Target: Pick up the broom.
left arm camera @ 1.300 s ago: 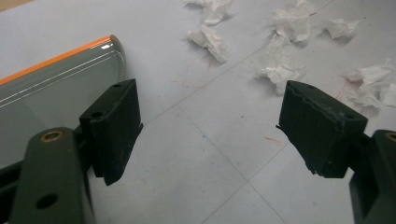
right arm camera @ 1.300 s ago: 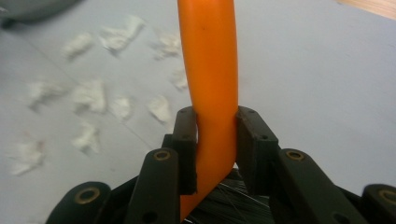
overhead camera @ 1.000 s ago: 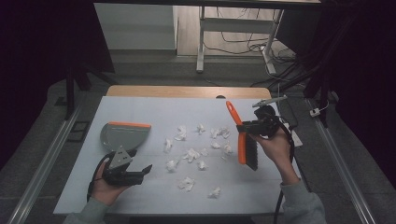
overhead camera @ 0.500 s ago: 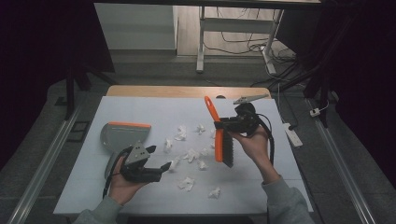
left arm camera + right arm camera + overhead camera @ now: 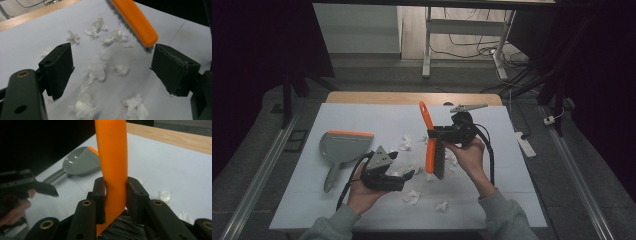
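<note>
From the high view, the right gripper (image 5: pixel 435 136) has its jaws clamped on an orange hand brush (image 5: pixel 430 145), gripped about midway along, where the handle meets the bristled head. The brush is carried clear of the white table (image 5: pixel 507 150), handle pointing toward the far edge and bristles over the scatter of crumpled paper scraps (image 5: pixel 412 197) around the table's middle. The left gripper (image 5: pixel 407 176) sits low, nearer the near edge, jaws apart and empty, aimed at the scraps. A grey dustpan (image 5: pixel 343 147) with an orange lip lies flat toward the left edge, apart from both grippers.

In the left gripper view, the two black jaws stand wide apart with nothing between them; paper scraps (image 5: pixel 96 71) lie on the table ahead, and the tip of the brush (image 5: pixel 136 21) hangs above them (bristles down, as far as I can tell).

In the right gripper view, the jaws pinch the flat sides of the brush (image 5: pixel 113 165), dark bristles just below the hold; the dustpan (image 5: pixel 81 162) rests beyond, near the left edge.

The brush looks light and stiff, its smooth plastic likely slippery, so this hold close to the head seems sound for sweeping. The scraps are featherlight and will skitter. The dustpan is best taken by its slim handle.
</note>
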Motion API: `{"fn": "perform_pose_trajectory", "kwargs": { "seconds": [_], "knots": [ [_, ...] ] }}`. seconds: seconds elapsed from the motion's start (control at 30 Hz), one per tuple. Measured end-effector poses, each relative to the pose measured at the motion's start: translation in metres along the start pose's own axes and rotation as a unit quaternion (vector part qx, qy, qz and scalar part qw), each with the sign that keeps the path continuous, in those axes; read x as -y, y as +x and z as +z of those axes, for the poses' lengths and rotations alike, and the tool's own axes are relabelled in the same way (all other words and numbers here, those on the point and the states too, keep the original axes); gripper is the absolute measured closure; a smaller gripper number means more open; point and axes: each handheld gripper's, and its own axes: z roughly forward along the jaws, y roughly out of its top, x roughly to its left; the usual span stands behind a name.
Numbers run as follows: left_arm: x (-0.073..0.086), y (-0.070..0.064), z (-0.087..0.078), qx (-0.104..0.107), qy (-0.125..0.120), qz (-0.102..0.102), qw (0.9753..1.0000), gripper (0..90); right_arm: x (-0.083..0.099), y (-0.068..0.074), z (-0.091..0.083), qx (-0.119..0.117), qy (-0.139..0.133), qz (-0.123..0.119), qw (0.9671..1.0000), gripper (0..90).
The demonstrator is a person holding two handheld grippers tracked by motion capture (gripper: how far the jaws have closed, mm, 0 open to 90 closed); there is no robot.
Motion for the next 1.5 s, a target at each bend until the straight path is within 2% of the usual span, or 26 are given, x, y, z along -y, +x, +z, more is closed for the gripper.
{"fn": "perform_pose_trajectory", "kwargs": {
  "seconds": [0.2,0.37,0.5,0.6,0.87,1.0,1.03,1.07,1.13,1.23,1.27,1.3,1.5],
  "knots": [
    [-0.005,-0.009,0.020,0.009,0.003,-0.001,1.0000,19.1,0.004,0.002,0.003,-0.012,-0.015,0.010,0.9998,71.0],
    [-0.005,-0.016,0.036,0.005,0.007,0.008,0.9999,19.2,0.009,-0.002,0.006,-0.025,-0.032,0.034,0.9986,71.0],
    [-0.003,-0.018,0.044,-0.005,0.003,0.010,0.9999,20.6,0.014,-0.004,0.006,-0.035,-0.052,0.053,0.9966,71.0],
    [-0.001,-0.018,0.048,-0.015,0.000,0.010,0.9998,25.0,0.017,-0.004,0.006,-0.042,-0.069,0.065,0.9946,71.0],
    [0.001,-0.021,0.059,-0.044,-0.006,0.007,0.9990,32.0,0.021,-0.002,0.008,-0.052,-0.086,0.080,0.9917,70.9],
    [0.003,-0.020,0.060,-0.052,-0.018,0.002,0.9985,42.9,0.024,-0.001,0.008,-0.061,-0.105,0.095,0.9880,70.9],
    [0.004,-0.019,0.059,-0.054,-0.021,0.002,0.9983,42.9,0.024,-0.001,0.008,-0.061,-0.105,0.095,0.9880,70.9],
    [0.004,-0.017,0.058,-0.053,-0.025,0.001,0.9983,53.3,0.026,-0.002,0.009,-0.068,-0.110,0.105,0.9861,70.9],
    [0.004,-0.016,0.057,-0.056,-0.026,-0.001,0.9981,68.6,0.027,-0.003,0.010,-0.072,-0.110,0.111,0.9850,70.9],
    [0.004,-0.008,0.056,-0.058,-0.012,-0.025,0.9979,74.8,0.028,-0.004,0.011,-0.071,-0.112,0.112,0.9848,70.9],
    [0.004,-0.008,0.056,-0.058,-0.012,-0.025,0.9979,76.0,0.028,-0.004,0.011,-0.071,-0.112,0.112,0.9848,70.9],
    [0.005,-0.002,0.055,-0.052,-0.009,-0.038,0.9979,77.0,0.029,-0.004,0.012,-0.070,-0.111,0.114,0.9848,70.8],
    [0.004,0.006,0.051,-0.038,-0.005,-0.047,0.9982,78.8,0.029,-0.003,0.013,-0.074,-0.112,0.112,0.9846,70.3]
  ]
}}
